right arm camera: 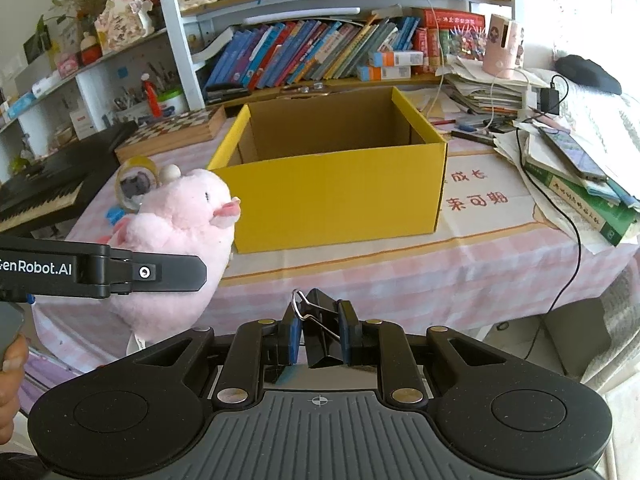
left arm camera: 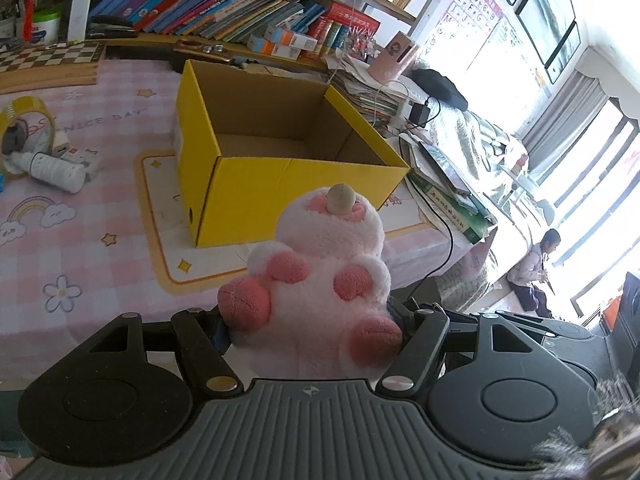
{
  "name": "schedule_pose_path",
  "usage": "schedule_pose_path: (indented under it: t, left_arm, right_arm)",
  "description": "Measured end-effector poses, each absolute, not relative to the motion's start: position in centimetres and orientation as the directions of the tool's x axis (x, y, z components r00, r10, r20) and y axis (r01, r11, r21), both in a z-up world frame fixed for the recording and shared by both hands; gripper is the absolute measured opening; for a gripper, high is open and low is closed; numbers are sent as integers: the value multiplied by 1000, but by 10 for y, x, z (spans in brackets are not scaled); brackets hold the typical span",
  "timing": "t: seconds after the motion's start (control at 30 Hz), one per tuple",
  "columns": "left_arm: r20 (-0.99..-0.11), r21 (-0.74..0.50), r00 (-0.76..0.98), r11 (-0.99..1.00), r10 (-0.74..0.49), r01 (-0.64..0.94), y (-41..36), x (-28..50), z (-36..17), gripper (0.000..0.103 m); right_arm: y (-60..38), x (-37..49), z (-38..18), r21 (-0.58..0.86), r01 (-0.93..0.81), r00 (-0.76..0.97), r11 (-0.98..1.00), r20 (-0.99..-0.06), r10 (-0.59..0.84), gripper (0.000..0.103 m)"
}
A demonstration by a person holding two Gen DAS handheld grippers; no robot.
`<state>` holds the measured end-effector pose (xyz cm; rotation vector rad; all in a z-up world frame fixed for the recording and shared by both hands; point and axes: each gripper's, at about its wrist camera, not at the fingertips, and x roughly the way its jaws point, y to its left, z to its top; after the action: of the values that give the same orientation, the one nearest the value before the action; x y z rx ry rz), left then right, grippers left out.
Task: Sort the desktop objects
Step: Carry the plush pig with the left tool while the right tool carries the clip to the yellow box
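Nearest the left wrist lens, the left gripper [left arm camera: 316, 330] is clenched on a fluffy pink-and-white plush pig [left arm camera: 320, 280], its 2 black fingers pressing into the toy's sides. From this view the pig shows its underside, with 4 darker pink feet and a beige knob at its 12 o'clock end. Beyond the toy, at 12 o'clock, stands an open yellow cardboard box [left arm camera: 288, 184] with a plain brown inside, resting on a pink checked tablecloth [left arm camera: 80, 248]. At 9 o'clock on the cloth lie a roll of yellow tape [left arm camera: 24, 136] and a white bottle on its side [left arm camera: 56, 170], touching each other.

Closest to the right wrist lens, the right gripper [right arm camera: 319, 340] is pinched tight on a black metal binder clip [right arm camera: 322, 334], whose wire handle sticks up toward 11 o'clock. From here the pig [right arm camera: 180, 232] appears at 9 o'clock, held off the table just beside the box's [right arm camera: 336, 196] near left corner by the left gripper [right arm camera: 176, 272]. Stacked books and papers [right arm camera: 576, 184] lie at 3 o'clock, and a shelf of leaning books [right arm camera: 312, 52] runs behind the box.
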<state>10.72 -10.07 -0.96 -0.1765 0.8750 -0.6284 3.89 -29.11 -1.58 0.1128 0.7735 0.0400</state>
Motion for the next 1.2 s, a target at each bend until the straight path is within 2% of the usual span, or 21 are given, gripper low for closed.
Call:
schedule_pose_path:
  t: [0.37,0.73,0.97,1.2]
  left_arm:
    - [-663,-381,499,825,-558,417,-131,128,-7,67]
    - [-610,-336,596,852,-522,402,-158,158,21,68]
    - [-565,-309,657,866,-499,393,-172,184,40,68]
    - [-571,-245,684,889,-454,386,-187,217,44,68]
  right_arm:
    - [-319,68,-14,123,-46,716,991,-688,119,19]
    - [-348,109,11,152,-125,773,980,-605,192,19]
    - [-355,143,29,114,-200,812,973,-536,230,19]
    - [-361,186,31,18,-270,826,963,-509,241,19]
